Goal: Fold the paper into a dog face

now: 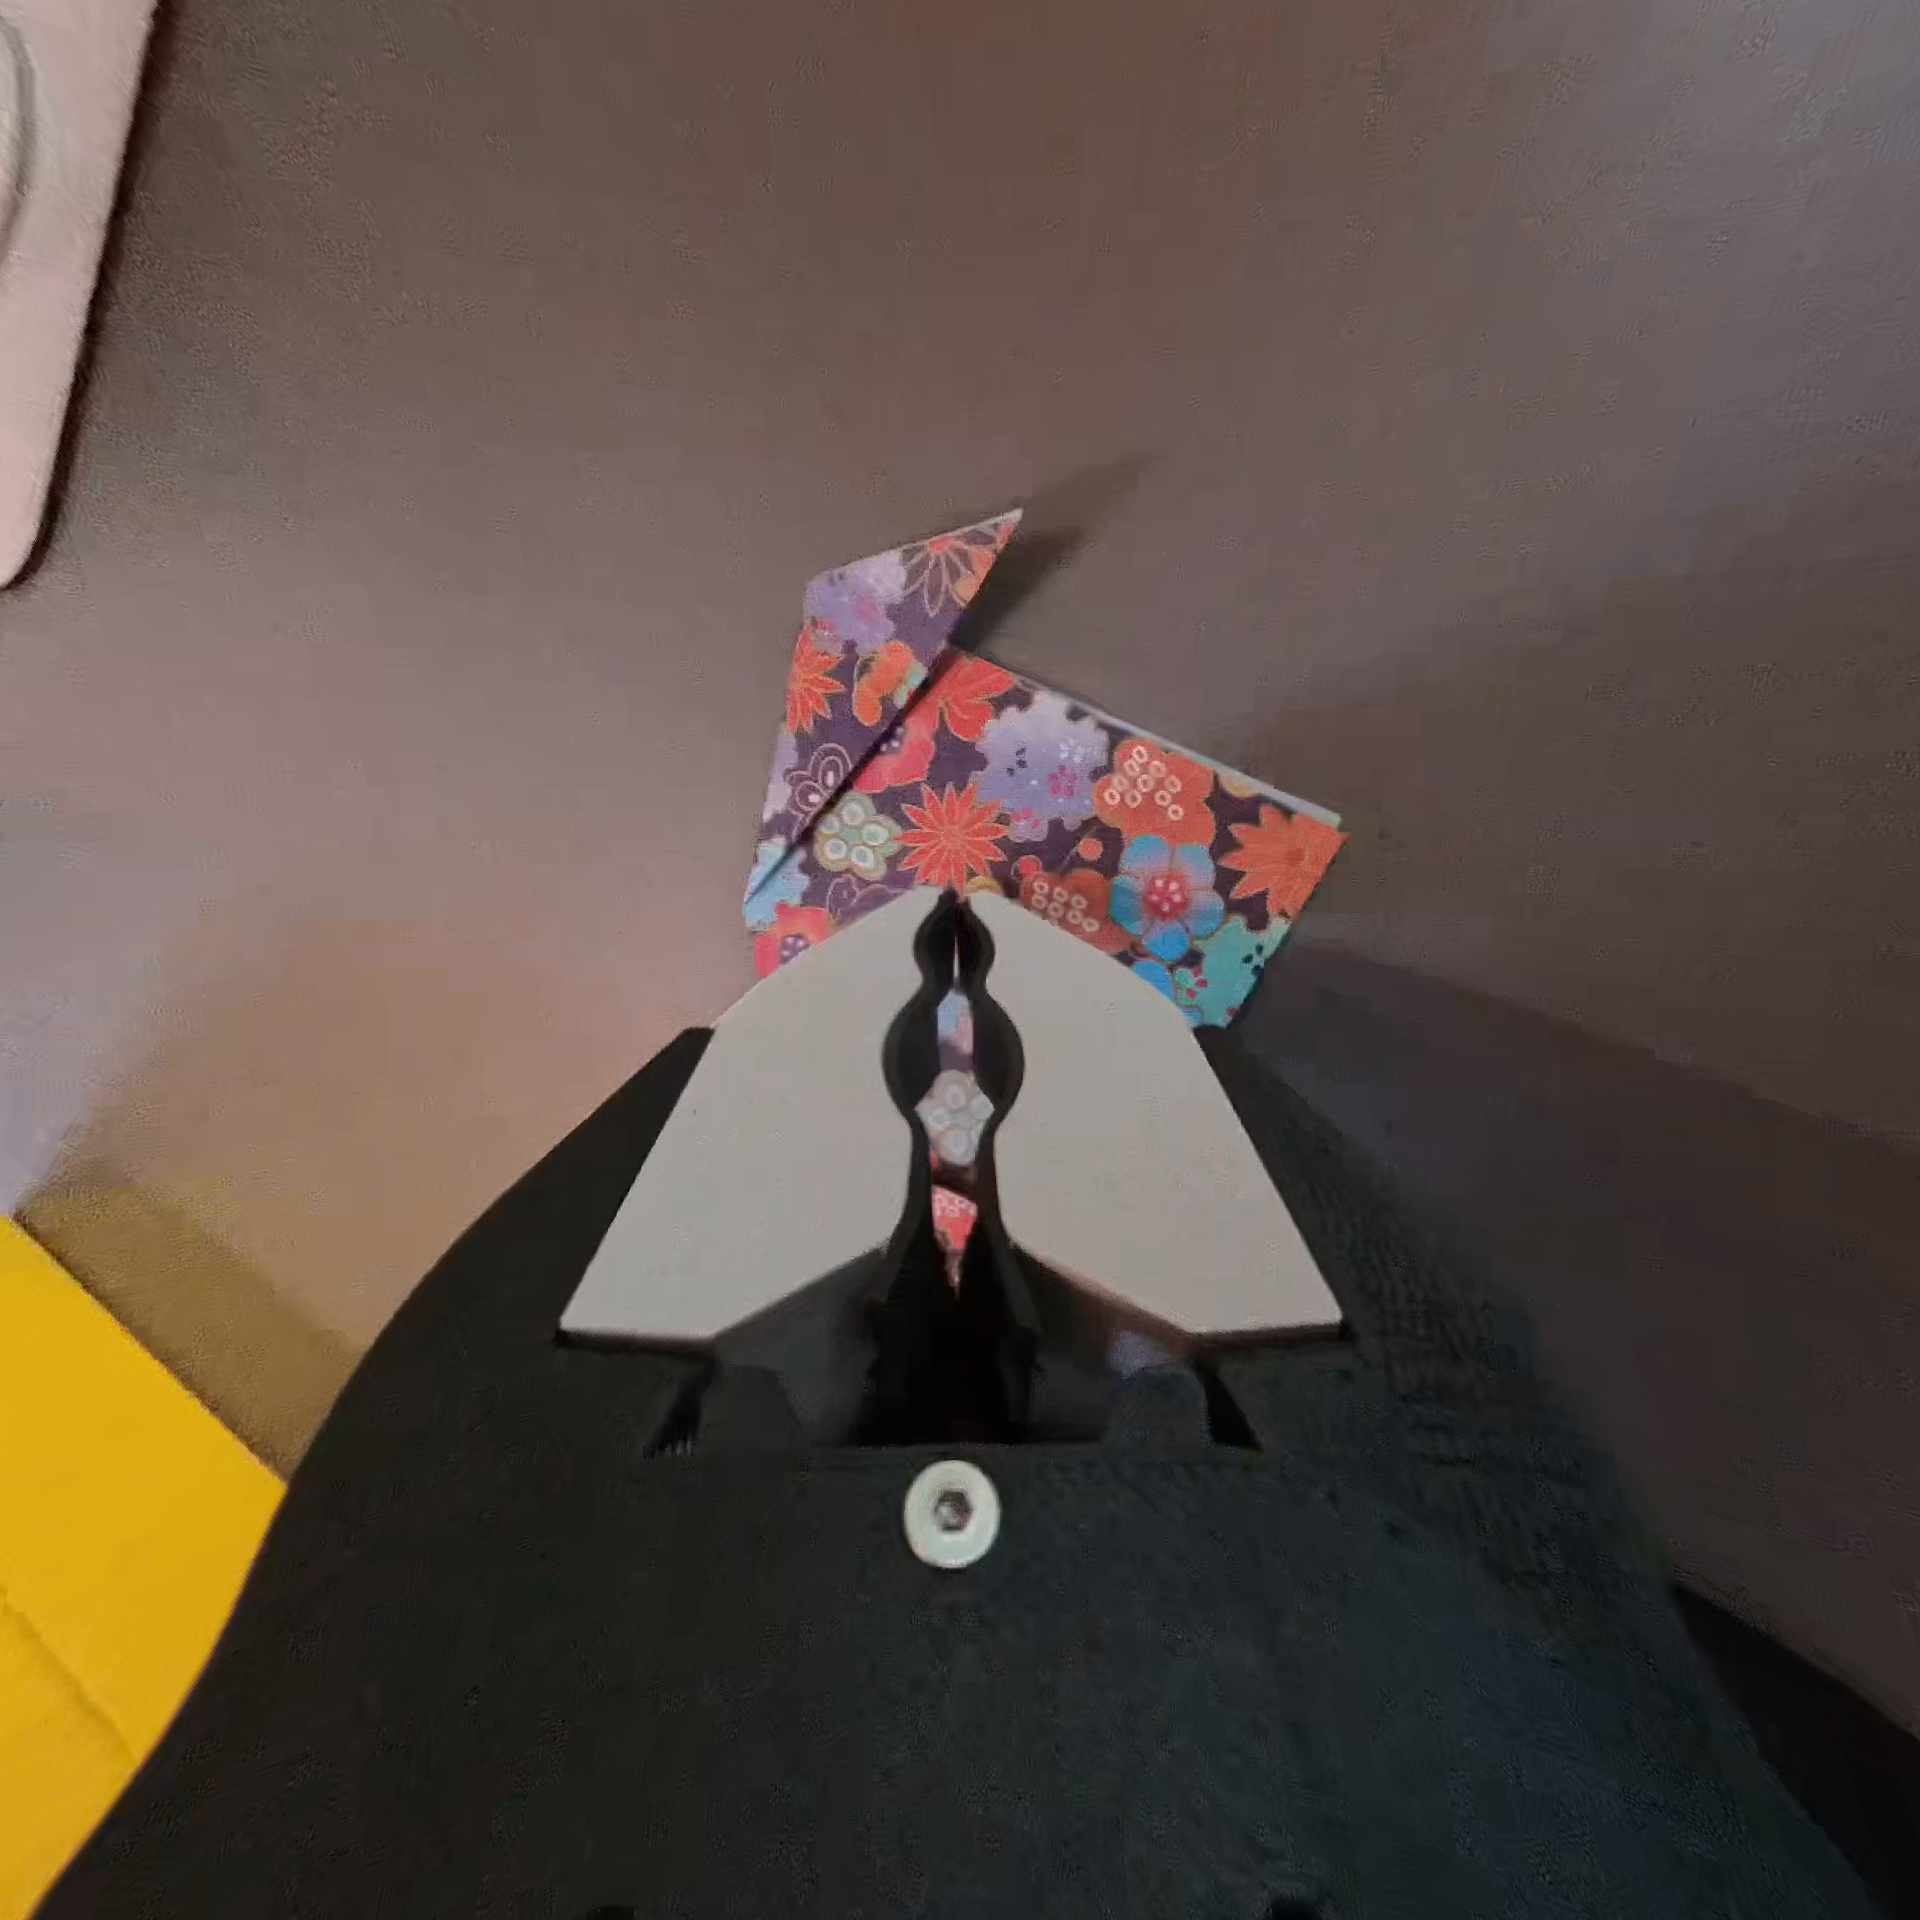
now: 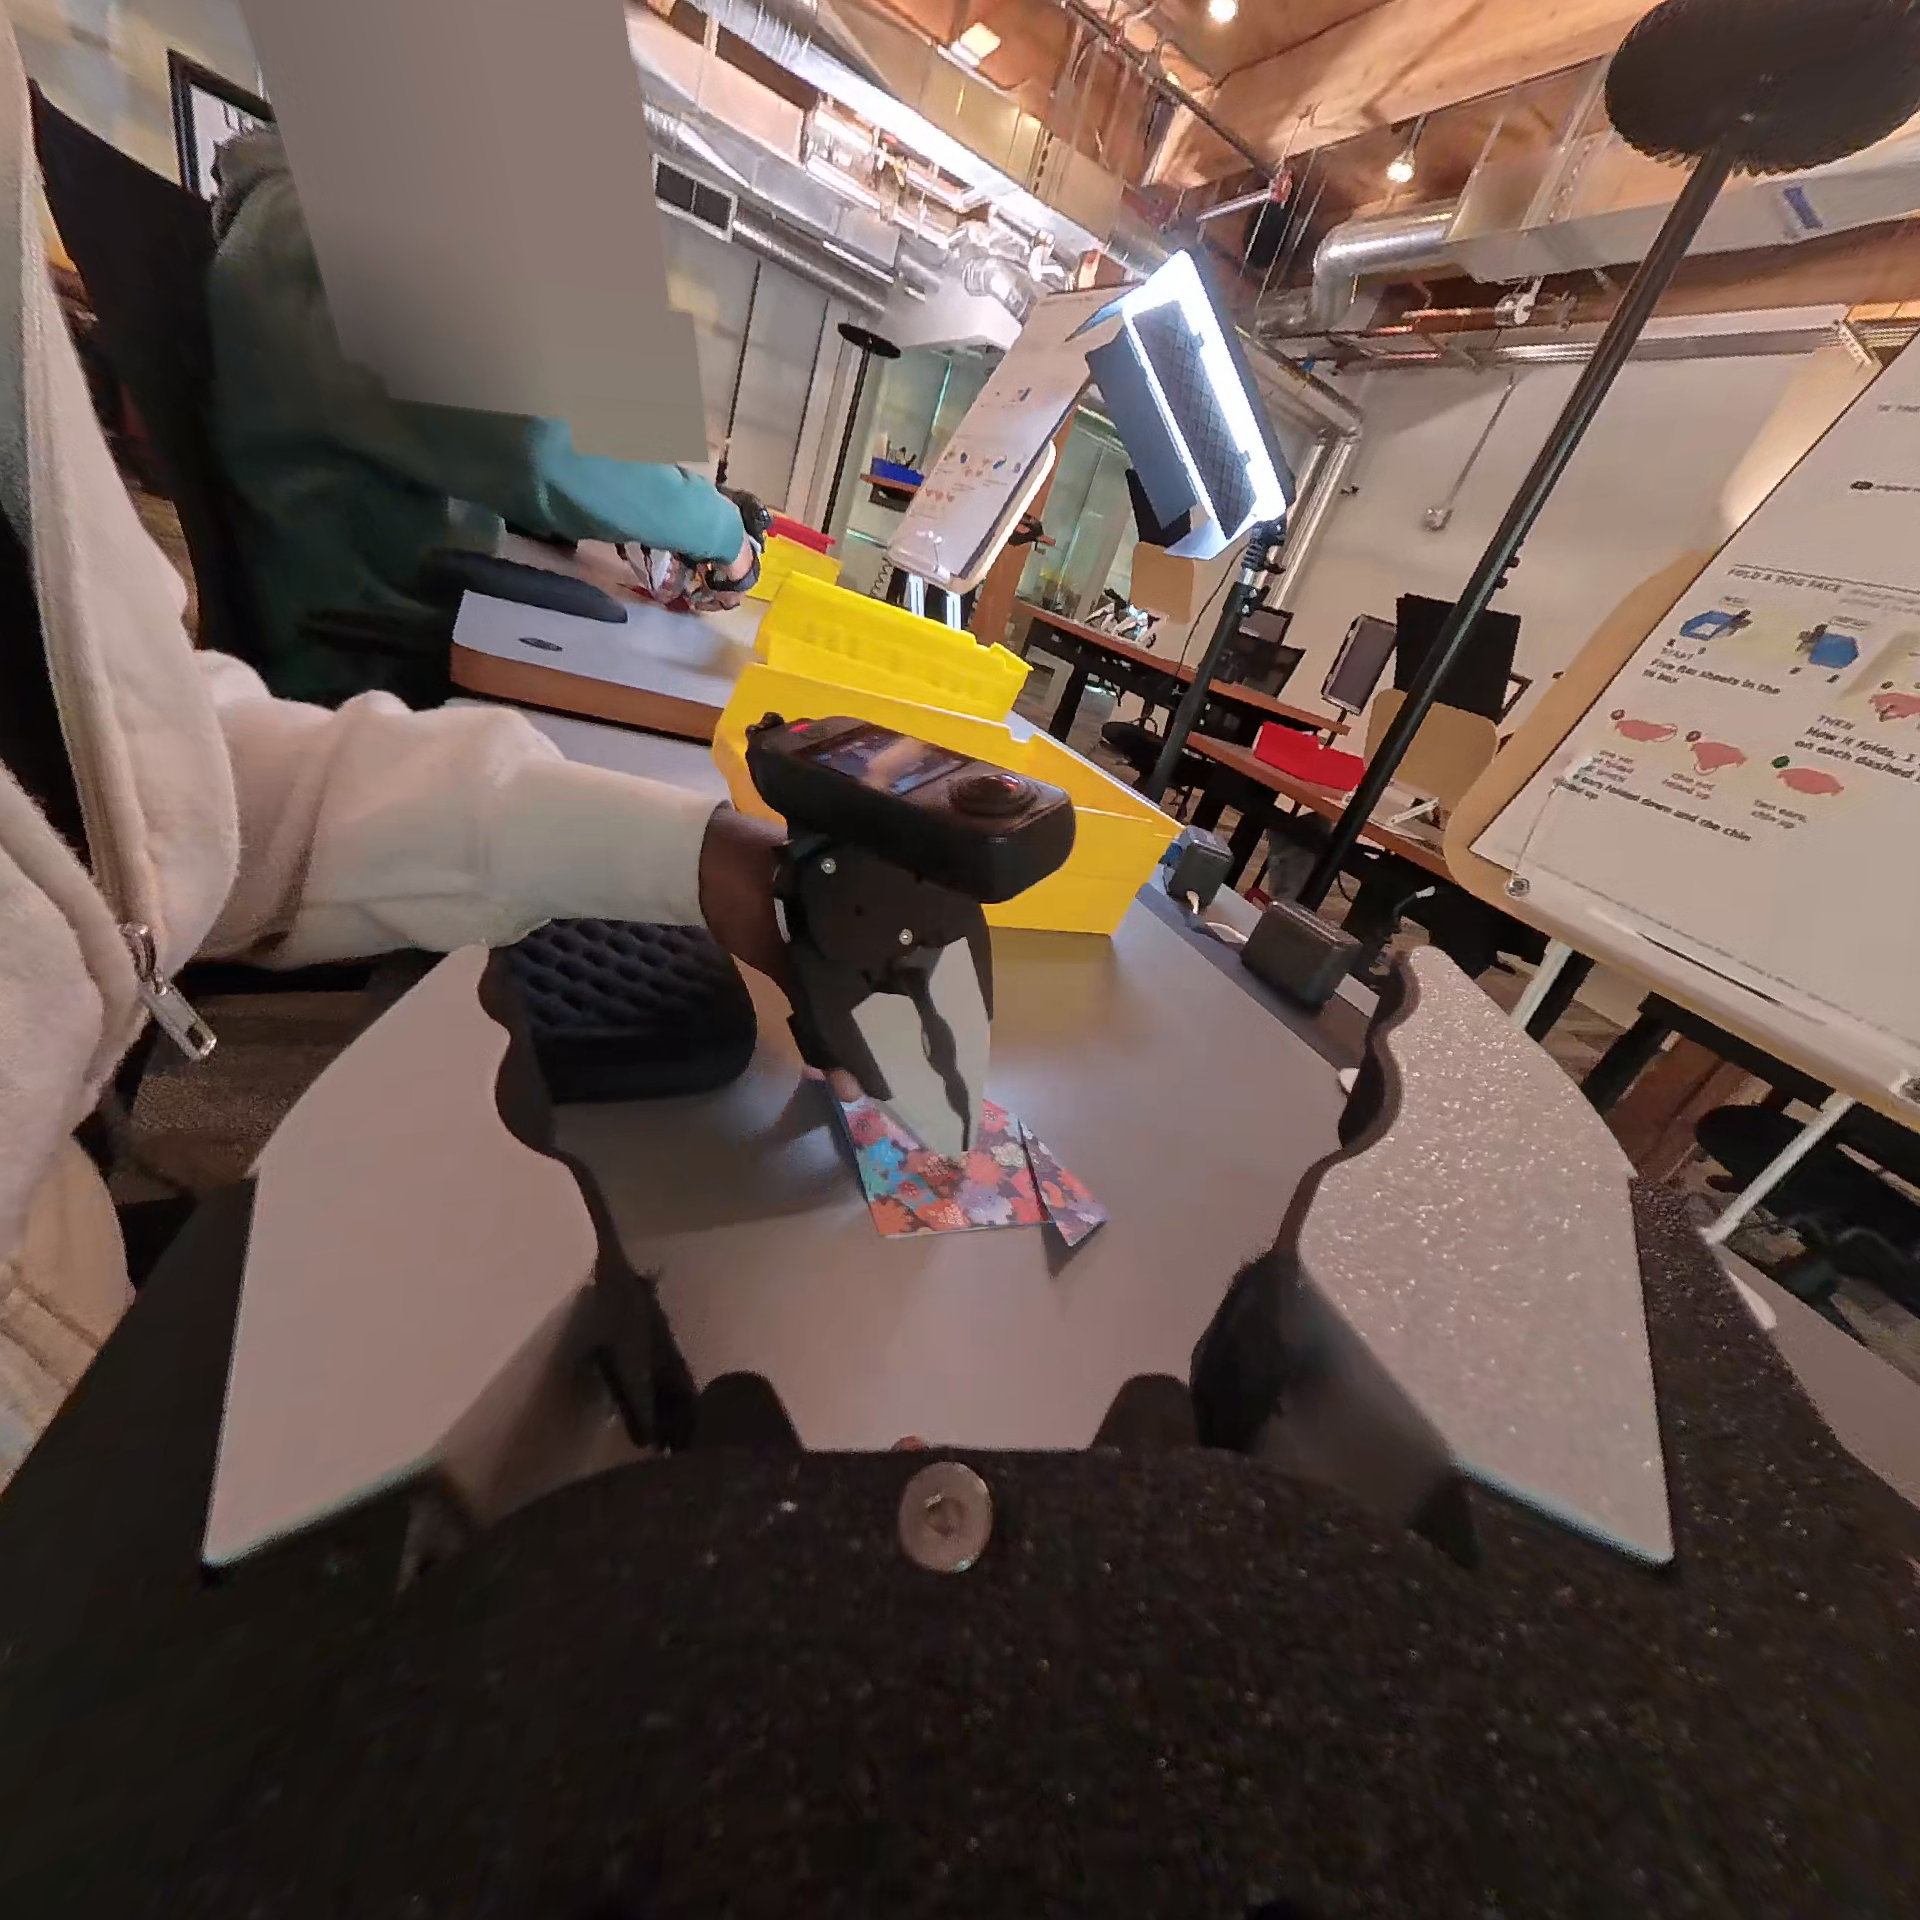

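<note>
The flower-patterned paper lies flat on the grey table, folded, with one pointed flap standing up at its far left. My left gripper is shut, and its tips rest on the middle of the paper. The pattern shows face-on through the gaps between the fingers, so the paper lies under them. The right wrist view shows the same: the left gripper stands steeply on the paper. My right gripper is wide open and empty, low over the table in front of the paper.
Yellow bins stand behind the left gripper, and one shows at the lower left of the left wrist view. A black padded case lies at the left. An instruction board and a lamp stand stand at the right. Another person works at the far table. The tips of one gripper are about 25 cm away from the tips of the other.
</note>
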Demonstrator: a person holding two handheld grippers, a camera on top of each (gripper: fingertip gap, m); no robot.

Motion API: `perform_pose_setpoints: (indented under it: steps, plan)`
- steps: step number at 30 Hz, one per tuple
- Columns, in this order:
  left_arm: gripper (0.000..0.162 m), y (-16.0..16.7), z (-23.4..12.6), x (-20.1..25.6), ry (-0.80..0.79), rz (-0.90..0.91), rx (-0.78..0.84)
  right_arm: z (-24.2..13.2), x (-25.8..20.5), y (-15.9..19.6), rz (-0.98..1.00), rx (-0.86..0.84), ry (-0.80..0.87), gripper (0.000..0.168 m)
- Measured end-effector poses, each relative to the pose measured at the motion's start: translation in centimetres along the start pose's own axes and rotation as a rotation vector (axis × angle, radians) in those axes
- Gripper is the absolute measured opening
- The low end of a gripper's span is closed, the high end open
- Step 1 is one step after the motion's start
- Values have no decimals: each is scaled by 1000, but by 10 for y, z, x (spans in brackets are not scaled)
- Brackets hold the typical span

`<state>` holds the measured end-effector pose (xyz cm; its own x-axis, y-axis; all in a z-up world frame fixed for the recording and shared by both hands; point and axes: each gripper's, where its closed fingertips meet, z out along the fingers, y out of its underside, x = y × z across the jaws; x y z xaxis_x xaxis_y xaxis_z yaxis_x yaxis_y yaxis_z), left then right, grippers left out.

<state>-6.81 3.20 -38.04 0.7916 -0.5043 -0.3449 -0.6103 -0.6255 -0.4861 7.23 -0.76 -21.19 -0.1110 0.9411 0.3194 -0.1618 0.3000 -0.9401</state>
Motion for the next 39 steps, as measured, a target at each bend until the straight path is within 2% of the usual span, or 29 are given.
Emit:
perform_pose_setpoints:
  steps: [3, 6, 8, 11, 13, 15, 17, 19, 22, 24, 28, 36, 37, 39]
  plan:
    - [0, -9, -4, 25, 121, 137, 15, -9, 1, -1, -19, -46, -2, 147]
    - [0, -25, -11, 67, 260, 286, 141, -19, -5, 5, -55, -122, -28, 147]
    - [0, -30, -17, 89, 299, 365, 186, -26, -17, 18, -84, -205, -68, 147]
    - [0, -33, -30, 125, 383, 505, 267, -37, -45, 50, -183, -358, -148, 132]
    - [0, -32, -40, 145, 423, 590, 303, -46, -73, 74, -295, -456, -229, 116]
    - [0, -33, -50, 140, 322, 625, 333, -53, -98, 92, -396, -535, -286, 101]
    - [5, -34, -74, 142, 312, 568, 428, -56, -121, 100, -447, -566, -347, 84]
    - [7, -31, -85, 137, 266, 506, 478, -54, -133, 103, -501, -585, -372, 81]
    - [0, -17, -63, 112, 92, 532, 331, -42, -136, 110, -531, -630, -394, 87]
    - [0, -7, -46, 115, 110, 557, 218, -34, -136, 115, -512, -643, -410, 91]
    - [0, -13, -51, 143, 216, 561, 289, -33, -139, 121, -488, -663, -452, 85]
    - [0, -12, -62, 167, 238, 658, 395, -51, -153, 128, -705, -590, -447, 51]
    - [0, -12, -62, 168, 228, 674, 390, -50, -155, 127, -720, -571, -435, 45]
    - [0, -12, -62, 168, 207, 699, 378, -52, -159, 127, -755, -568, -439, 22]
